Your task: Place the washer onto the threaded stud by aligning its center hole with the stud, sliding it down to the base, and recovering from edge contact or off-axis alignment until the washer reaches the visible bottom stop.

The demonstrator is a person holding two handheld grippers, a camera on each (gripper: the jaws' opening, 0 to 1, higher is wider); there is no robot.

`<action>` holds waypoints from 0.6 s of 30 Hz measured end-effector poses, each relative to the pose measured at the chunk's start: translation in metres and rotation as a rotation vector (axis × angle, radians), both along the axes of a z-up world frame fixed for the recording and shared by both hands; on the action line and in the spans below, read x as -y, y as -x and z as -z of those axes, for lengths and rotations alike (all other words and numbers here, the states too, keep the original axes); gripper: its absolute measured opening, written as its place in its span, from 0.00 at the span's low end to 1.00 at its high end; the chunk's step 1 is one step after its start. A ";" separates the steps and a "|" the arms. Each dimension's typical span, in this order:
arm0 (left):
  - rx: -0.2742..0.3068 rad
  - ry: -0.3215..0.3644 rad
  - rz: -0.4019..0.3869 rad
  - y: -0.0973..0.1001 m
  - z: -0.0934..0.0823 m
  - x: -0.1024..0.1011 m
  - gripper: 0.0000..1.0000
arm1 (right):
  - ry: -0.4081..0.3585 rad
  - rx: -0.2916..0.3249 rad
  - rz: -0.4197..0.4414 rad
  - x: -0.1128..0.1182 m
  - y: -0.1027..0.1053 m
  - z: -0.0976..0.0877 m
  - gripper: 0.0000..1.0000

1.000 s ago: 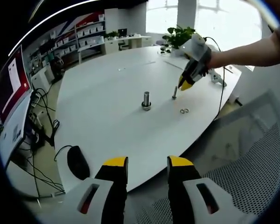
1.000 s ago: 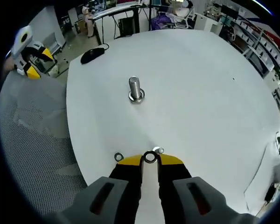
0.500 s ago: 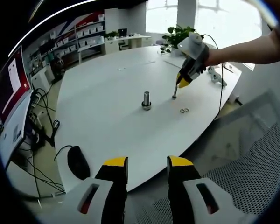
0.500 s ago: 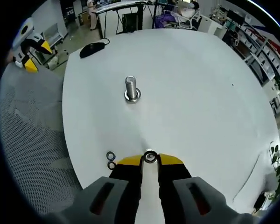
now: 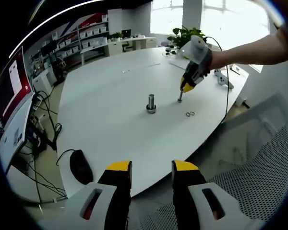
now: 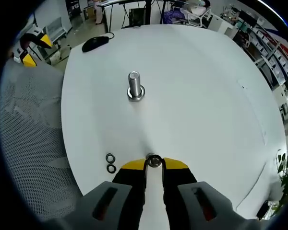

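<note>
On the white table, in the left gripper view, a thick threaded stud stands upright on a ring base. Right of it is a thinner stud. My right gripper, held by a person's hand, hovers just over the thin stud's top. In the right gripper view, the right gripper is shut on a small metal washer; the thin stud beneath is hidden. The thick stud stands farther ahead. My left gripper is open and holds nothing, off the table's near edge.
Two loose washers lie by the table edge, left of the right gripper, also seen as loose washers. A black mouse and cable rest on the table's near-left part. A mesh chair stands beside the table. The left gripper is visible far left.
The right gripper, with the washer, has moved from beside the thin stud to just over its top. The left gripper has stayed still and open.
</note>
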State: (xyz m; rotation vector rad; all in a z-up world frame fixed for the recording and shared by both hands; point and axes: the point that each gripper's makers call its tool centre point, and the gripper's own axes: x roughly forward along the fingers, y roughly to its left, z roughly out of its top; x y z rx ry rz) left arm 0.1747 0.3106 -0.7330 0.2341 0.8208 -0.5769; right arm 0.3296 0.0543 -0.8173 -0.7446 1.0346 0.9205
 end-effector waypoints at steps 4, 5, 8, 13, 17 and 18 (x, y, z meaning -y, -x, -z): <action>-0.002 0.000 0.001 0.000 0.000 0.000 0.31 | 0.022 -0.010 -0.013 0.003 0.000 0.010 0.14; -0.002 0.000 0.001 0.000 0.000 0.000 0.31 | 0.022 -0.012 -0.013 0.003 0.000 0.011 0.14; -0.004 -0.001 0.002 0.001 0.001 0.000 0.31 | 0.015 -0.022 -0.004 0.002 0.001 0.016 0.14; -0.008 -0.002 0.005 0.001 0.001 0.000 0.31 | 0.024 -0.035 -0.001 0.003 0.001 0.028 0.14; -0.008 -0.001 0.004 0.001 0.001 0.000 0.31 | 0.027 -0.045 -0.006 0.001 0.001 0.035 0.14; -0.008 -0.001 0.004 0.001 0.001 0.000 0.31 | 0.028 -0.048 -0.006 0.000 0.001 0.037 0.14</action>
